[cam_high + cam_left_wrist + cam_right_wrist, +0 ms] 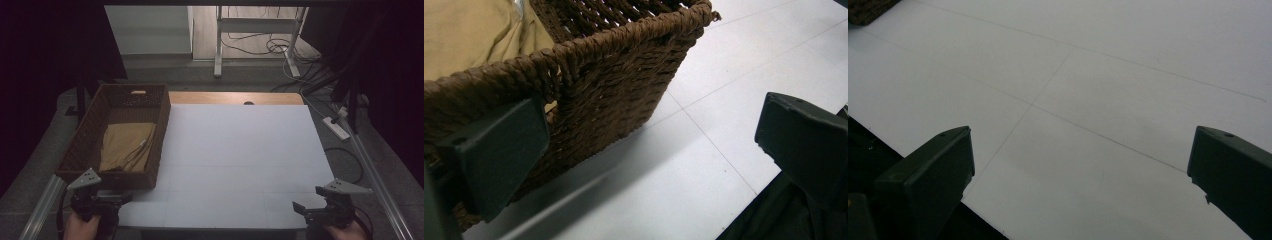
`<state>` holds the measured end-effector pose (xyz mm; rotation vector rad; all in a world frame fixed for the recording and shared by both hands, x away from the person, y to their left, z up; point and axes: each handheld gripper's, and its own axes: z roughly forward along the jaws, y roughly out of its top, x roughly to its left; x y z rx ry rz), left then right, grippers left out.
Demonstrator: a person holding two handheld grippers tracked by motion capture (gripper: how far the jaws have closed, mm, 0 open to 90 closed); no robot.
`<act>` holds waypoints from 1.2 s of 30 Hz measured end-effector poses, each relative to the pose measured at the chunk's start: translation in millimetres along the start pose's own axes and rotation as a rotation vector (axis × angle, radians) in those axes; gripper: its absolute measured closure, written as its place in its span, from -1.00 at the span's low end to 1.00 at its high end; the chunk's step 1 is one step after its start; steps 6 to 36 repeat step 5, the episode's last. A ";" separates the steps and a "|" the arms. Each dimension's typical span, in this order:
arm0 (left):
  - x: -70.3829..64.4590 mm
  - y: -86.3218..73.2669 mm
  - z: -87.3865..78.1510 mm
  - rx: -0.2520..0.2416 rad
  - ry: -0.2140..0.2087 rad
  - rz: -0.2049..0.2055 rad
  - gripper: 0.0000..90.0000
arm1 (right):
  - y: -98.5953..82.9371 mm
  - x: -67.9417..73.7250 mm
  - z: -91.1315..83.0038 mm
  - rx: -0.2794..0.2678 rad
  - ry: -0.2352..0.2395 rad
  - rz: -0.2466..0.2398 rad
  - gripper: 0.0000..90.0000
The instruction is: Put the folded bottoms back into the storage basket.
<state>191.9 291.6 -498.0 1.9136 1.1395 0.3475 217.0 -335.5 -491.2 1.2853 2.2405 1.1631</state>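
Inside wicker basket [161, 127], folded tan cloth [125, 147]

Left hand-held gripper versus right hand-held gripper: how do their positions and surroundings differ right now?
The left hand-held gripper sits at the near corner of the wicker basket, which holds tan cloth; the right hand-held gripper faces only bare white tabletop. Both are open, holding nothing, at the table's near edge.

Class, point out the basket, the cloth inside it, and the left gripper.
basket [159, 150], high view, right wall.
cloth [125, 145], high view, middle of the folded fabric.
left gripper [651, 150], left gripper view, midway between its open jaws.
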 end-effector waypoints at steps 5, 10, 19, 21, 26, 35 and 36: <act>-0.1 0.7 0.4 -0.001 0.000 -0.003 -1.00 | -0.3 -1.3 1.0 0.006 0.000 0.009 -1.00; -0.1 0.7 0.4 -0.001 0.000 -0.003 -1.00 | -0.3 -1.3 1.0 0.006 0.000 0.009 -1.00; -0.1 0.7 0.4 -0.001 0.000 -0.003 -1.00 | -0.3 -1.3 1.0 0.006 0.000 0.009 -1.00; -0.1 0.7 0.4 -0.001 0.000 -0.003 -1.00 | -0.3 -1.3 1.0 0.006 0.000 0.009 -1.00; -0.1 0.7 0.4 -0.001 0.000 -0.003 -1.00 | -0.3 -1.3 1.0 0.006 0.000 0.009 -1.00; -0.1 0.7 0.4 -0.001 0.000 -0.003 -1.00 | -0.3 -1.3 1.0 0.006 0.000 0.009 -1.00; -0.1 0.7 0.4 -0.001 0.000 -0.003 -1.00 | -0.3 -1.3 1.0 0.006 0.000 0.009 -1.00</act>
